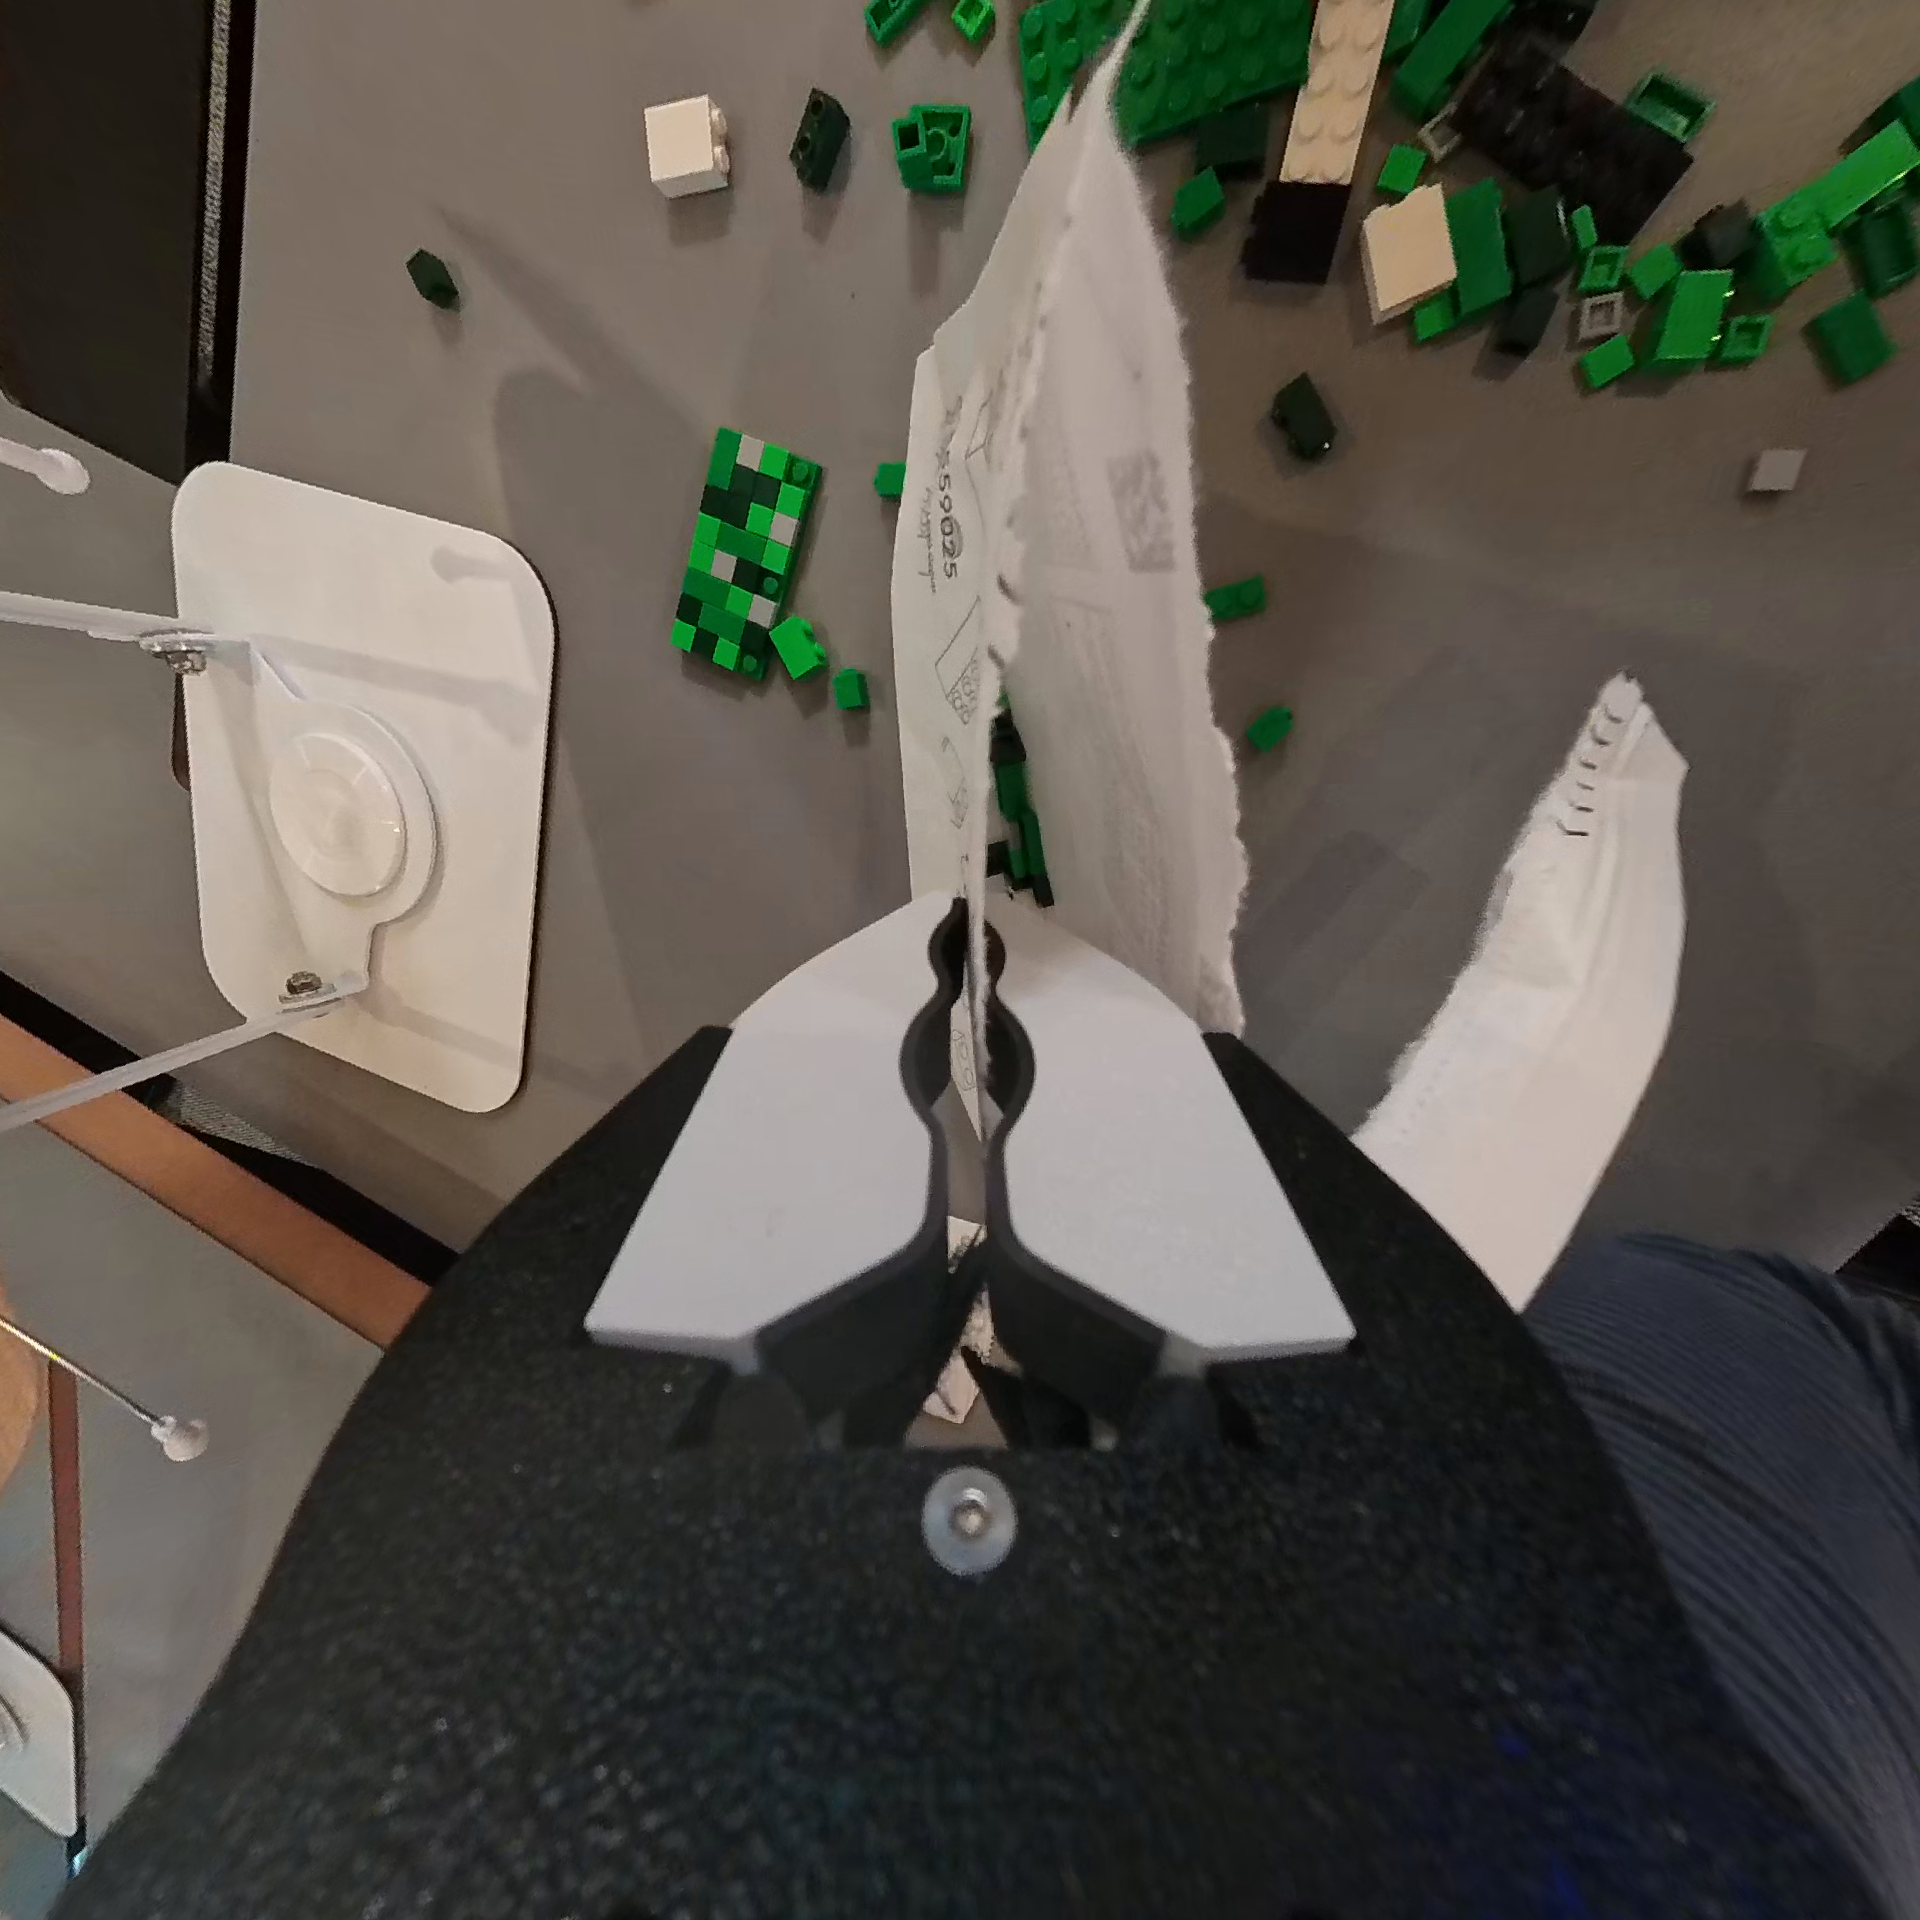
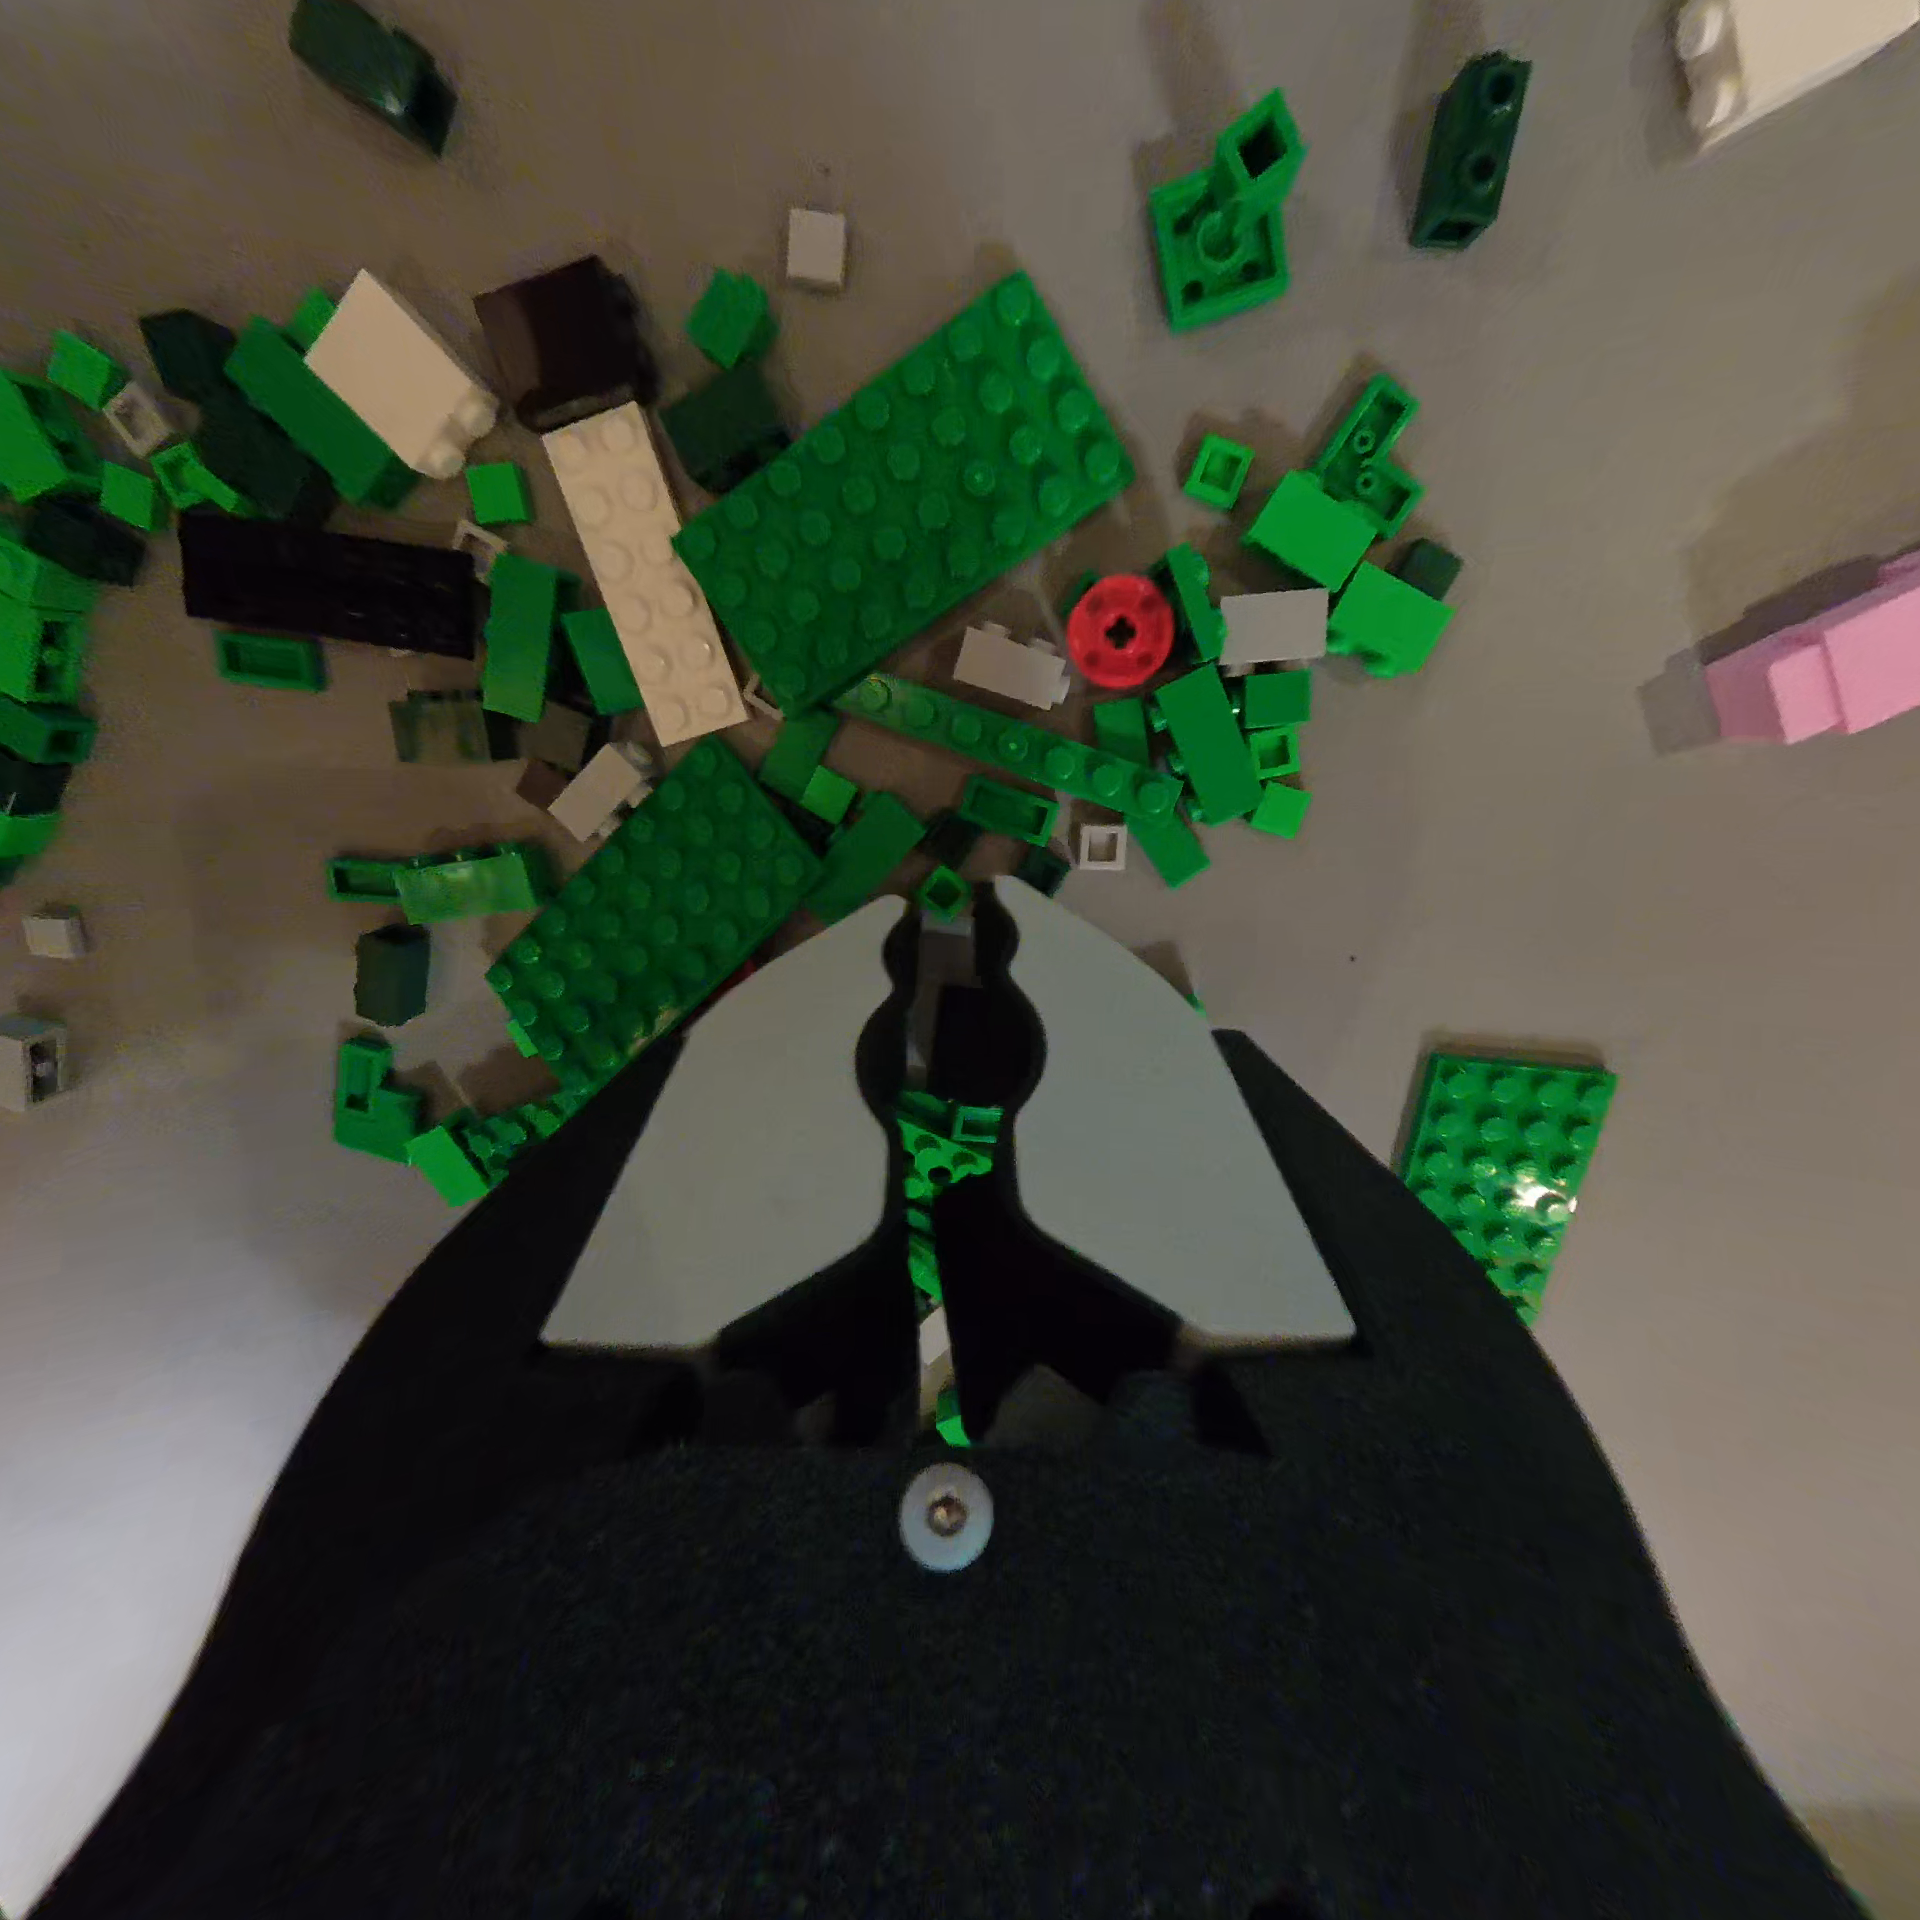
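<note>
Left wrist view: our left gripper (image 1: 971, 925) pinches a torn white paper bag (image 1: 1101, 582) above the grey table (image 1: 644, 343); we'd keep that pinch firm. Right wrist view: our right gripper (image 2: 961, 914) is nearly closed around a small grey brick (image 2: 951, 951) over the green brick pile (image 2: 904, 520).

Indoor hobby or office setting: grey bench (image 1: 644, 852) with wood-edged border, scattered toy building bricks (image 2: 914, 499), torn paper bag (image 1: 1101, 540), white mounting plate (image 1: 416, 582).
</note>
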`<state>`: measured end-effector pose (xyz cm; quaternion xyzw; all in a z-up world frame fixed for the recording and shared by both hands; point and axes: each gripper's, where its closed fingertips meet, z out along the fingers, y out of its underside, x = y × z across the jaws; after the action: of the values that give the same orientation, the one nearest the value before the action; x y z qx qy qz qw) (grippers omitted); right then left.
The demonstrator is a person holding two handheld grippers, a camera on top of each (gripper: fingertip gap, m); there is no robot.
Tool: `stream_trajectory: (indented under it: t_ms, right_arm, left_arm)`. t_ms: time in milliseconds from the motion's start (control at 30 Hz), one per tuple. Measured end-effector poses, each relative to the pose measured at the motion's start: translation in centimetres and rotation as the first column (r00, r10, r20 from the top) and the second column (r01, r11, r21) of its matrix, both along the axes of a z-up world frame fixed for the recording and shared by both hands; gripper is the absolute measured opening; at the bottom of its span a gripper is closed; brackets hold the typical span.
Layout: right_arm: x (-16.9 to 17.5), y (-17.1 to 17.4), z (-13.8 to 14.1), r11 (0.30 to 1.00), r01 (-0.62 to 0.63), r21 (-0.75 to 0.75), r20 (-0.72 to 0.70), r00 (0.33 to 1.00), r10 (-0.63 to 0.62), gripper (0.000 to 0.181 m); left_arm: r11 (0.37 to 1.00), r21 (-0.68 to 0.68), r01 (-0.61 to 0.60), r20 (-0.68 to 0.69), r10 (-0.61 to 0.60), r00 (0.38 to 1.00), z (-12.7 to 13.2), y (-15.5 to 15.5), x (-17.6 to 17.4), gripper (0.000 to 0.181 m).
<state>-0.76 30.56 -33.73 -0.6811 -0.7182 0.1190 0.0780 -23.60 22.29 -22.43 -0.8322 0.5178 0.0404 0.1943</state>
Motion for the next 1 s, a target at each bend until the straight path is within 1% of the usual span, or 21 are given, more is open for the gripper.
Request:
stream_trajectory:
  t_ms: [133,233,333,400,467,500,600,667,700,767,833,900,1000]
  right_arm:
    - [0.3,-0.1,0.5,0.999,-0.005,0.041,-0.007,1.0,0.006,0.008]
    - [1.6,-1.2,2.8,0.995,0.044,0.091,-0.067,0.997,-0.038,0.007]
    - [5.6,-3.5,4.7,0.975,0.125,0.185,-0.071,0.991,-0.113,0.007]
    - [9.3,-5.8,4.9,0.953,0.212,0.218,-0.03,0.977,-0.21,0.007]
    - [13.5,-8.3,3.9,0.926,0.291,0.24,0.074,0.946,-0.316,0.007]
    - [14.9,-9.5,3.3,0.918,0.321,0.233,0.097,0.932,-0.351,0.007]
    - [17.6,-11.9,1.8,0.894,0.4,0.203,0.122,0.895,-0.429,0.007]
    - [18.3,-12.2,1.4,0.872,0.444,0.208,0.096,0.878,-0.469,0.011]
    - [18.4,-12.3,1.3,0.859,0.471,0.198,0.085,0.865,-0.494,0.021]
    - [18.5,-12.4,1.1,0.845,0.509,0.164,0.078,0.847,-0.526,0.03]
    - [18.6,-12.3,1.0,0.842,0.518,0.152,0.07,0.844,-0.532,0.031]
    - [18.4,-12.1,1.4,0.843,0.519,0.141,0.053,0.846,-0.53,0.027]
    - [18.2,-11.4,2.0,0.852,0.495,0.168,0.029,0.862,-0.506,0.027]
  left_arm:
    - [1.0,-0.004,-0.003,-0.002,0.003,1.0,-0.1,0.0,-0.1,0.0]
    - [1.0,-0.008,-0.005,-0.006,0.005,1.0,-0.2,0.0,-0.1,0.0]
    - [1.0,-0.008,-0.003,-0.007,0.003,1.0,-0.2,0.1,0.0,0.0]
    - [1.0,-0.012,-0.002,-0.012,0.002,1.0,-0.3,0.1,0.1,0.0]
    - [1.0,-0.014,0.005,-0.019,-0.005,1.0,-0.3,0.0,0.3,0.0]
    - [1.0,-0.015,0.008,-0.022,-0.008,1.0,-0.4,0.1,0.4,0.0]
    - [1.0,-0.021,0.015,-0.032,-0.016,0.999,-0.6,0.0,0.6,0.0]
    - [1.0,-0.027,0.017,-0.039,-0.018,0.999,-0.7,0.1,0.7,0.0]
    - [0.999,-0.029,0.016,-0.043,-0.017,0.999,-0.8,0.1,0.7,0.0]
    - [0.999,-0.033,0.013,-0.051,-0.014,0.999,-0.9,0.1,0.7,0.0]
    - [0.999,-0.034,0.017,-0.054,-0.018,0.998,-0.9,0.1,0.8,0.0]
    - [0.999,-0.032,0.021,-0.051,-0.022,0.998,-0.8,0.1,0.9,0.0]
    - [0.999,-0.029,0.021,-0.045,-0.022,0.999,-0.8,0.0,0.8,0.0]
